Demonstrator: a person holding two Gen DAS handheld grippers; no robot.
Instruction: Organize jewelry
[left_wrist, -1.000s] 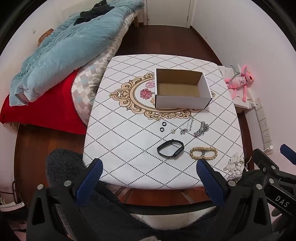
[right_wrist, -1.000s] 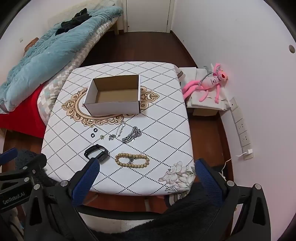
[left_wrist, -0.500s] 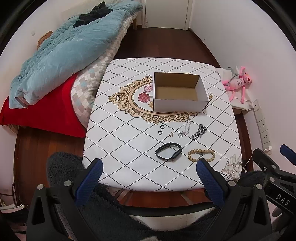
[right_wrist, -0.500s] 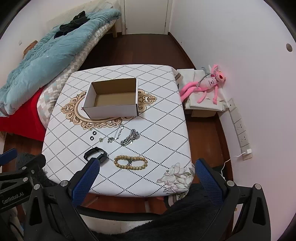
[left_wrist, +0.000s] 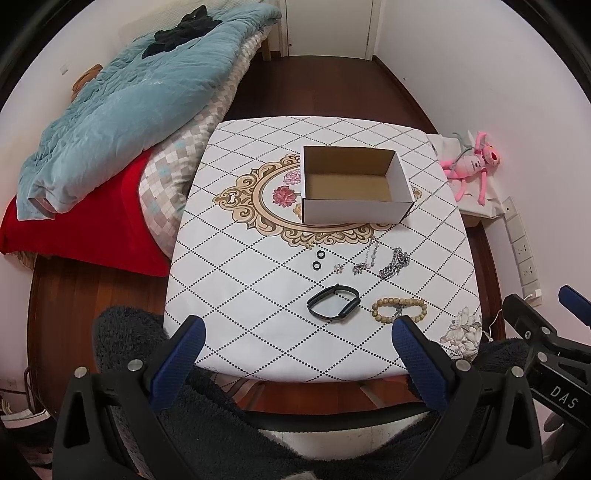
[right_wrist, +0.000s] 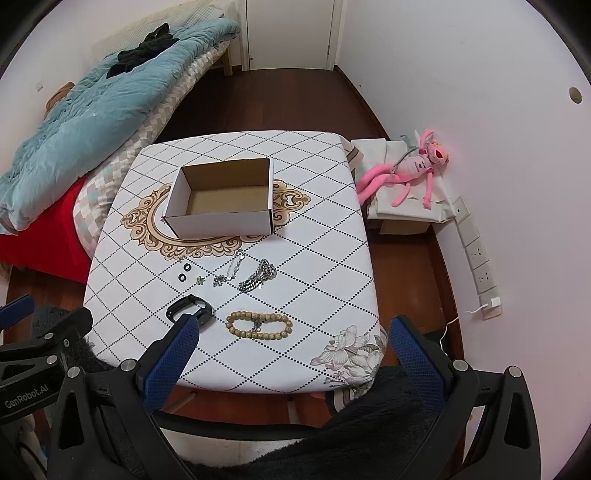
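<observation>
Held back off the tabletop's (left_wrist: 229, 236) near edge, left gripper (left_wrist: 295, 343), fingers spread, grasping nothing. Laid out near that edge: black band (left_wrist: 333, 304), then beaded bracelet (left_wrist: 399, 311); mid-tabletop, open cardboard box (left_wrist: 354, 212). Right gripper (right_wrist: 291, 341) likewise spread, unladen.

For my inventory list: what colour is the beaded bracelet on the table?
The beaded bracelet is light tan, like wood. The right wrist view shows it best.

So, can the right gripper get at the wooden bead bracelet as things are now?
Probably yes. The right gripper is open and the bead bracelet lies uncovered near the table's front edge, with nothing between them.
</observation>
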